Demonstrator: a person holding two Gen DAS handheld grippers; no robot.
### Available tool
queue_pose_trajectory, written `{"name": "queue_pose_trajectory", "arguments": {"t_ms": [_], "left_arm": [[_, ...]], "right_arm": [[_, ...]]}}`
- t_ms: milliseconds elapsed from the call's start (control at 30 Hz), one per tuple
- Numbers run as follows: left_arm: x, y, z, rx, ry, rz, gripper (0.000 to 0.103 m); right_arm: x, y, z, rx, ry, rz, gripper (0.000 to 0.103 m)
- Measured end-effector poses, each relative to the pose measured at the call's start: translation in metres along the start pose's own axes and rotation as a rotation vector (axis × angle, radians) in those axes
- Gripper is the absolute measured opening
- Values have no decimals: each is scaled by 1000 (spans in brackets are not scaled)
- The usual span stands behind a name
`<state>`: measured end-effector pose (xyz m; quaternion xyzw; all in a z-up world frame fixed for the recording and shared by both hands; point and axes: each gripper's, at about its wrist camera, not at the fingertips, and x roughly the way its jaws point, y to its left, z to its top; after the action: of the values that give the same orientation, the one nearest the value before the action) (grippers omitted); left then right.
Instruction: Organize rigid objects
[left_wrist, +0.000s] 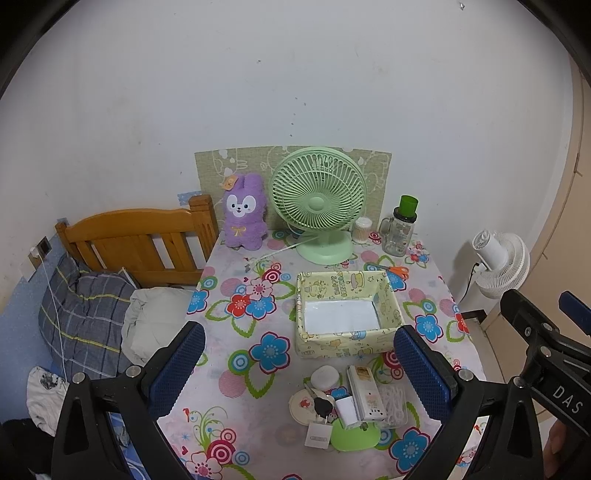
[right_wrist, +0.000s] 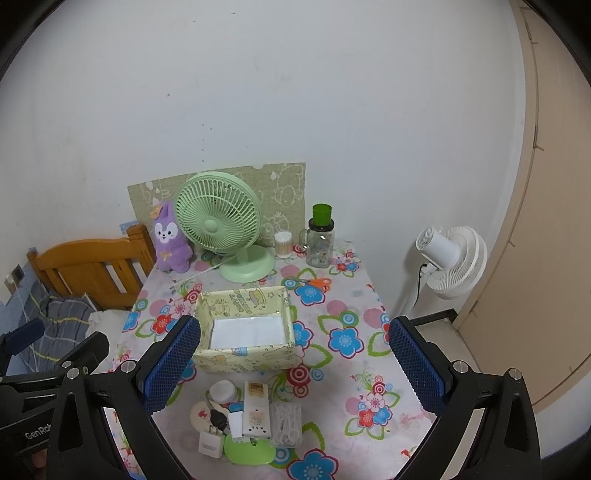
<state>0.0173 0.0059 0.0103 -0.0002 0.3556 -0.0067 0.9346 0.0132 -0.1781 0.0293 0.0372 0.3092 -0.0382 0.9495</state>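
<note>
A yellow patterned open box (left_wrist: 345, 314) (right_wrist: 245, 328) stands mid-table on the floral cloth, holding nothing that shows. In front of it lies a cluster of small items: a white round case (left_wrist: 325, 376) (right_wrist: 222, 391), a white remote (left_wrist: 364, 391) (right_wrist: 255, 408), a black key (left_wrist: 323, 406) (right_wrist: 218, 419), a white plug (left_wrist: 318, 435) (right_wrist: 210, 445), a green disc (left_wrist: 354, 437) (right_wrist: 249, 452) and a clear box of white bits (left_wrist: 395, 404) (right_wrist: 286, 424). My left gripper (left_wrist: 299, 373) is open and empty above the cluster. My right gripper (right_wrist: 295, 363) is open and empty, to the right of it.
A green desk fan (left_wrist: 317, 203) (right_wrist: 221, 225), a purple plush rabbit (left_wrist: 245, 212), a glass jar with a green lid (left_wrist: 400, 229), a cotton-swab tub (left_wrist: 362, 229) and orange scissors (left_wrist: 397, 270) stand at the table's back. A wooden bed (left_wrist: 136, 243) is left, a white floor fan (right_wrist: 452, 258) right.
</note>
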Motion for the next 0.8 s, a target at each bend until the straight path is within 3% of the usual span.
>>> {"name": "queue_pose_trajectory", "arguments": {"t_ms": [800], "left_arm": [[3,1,2,-6,-40,-13,103]], "right_arm": [[-1,0,-2,2,-44,-17,103]]}}
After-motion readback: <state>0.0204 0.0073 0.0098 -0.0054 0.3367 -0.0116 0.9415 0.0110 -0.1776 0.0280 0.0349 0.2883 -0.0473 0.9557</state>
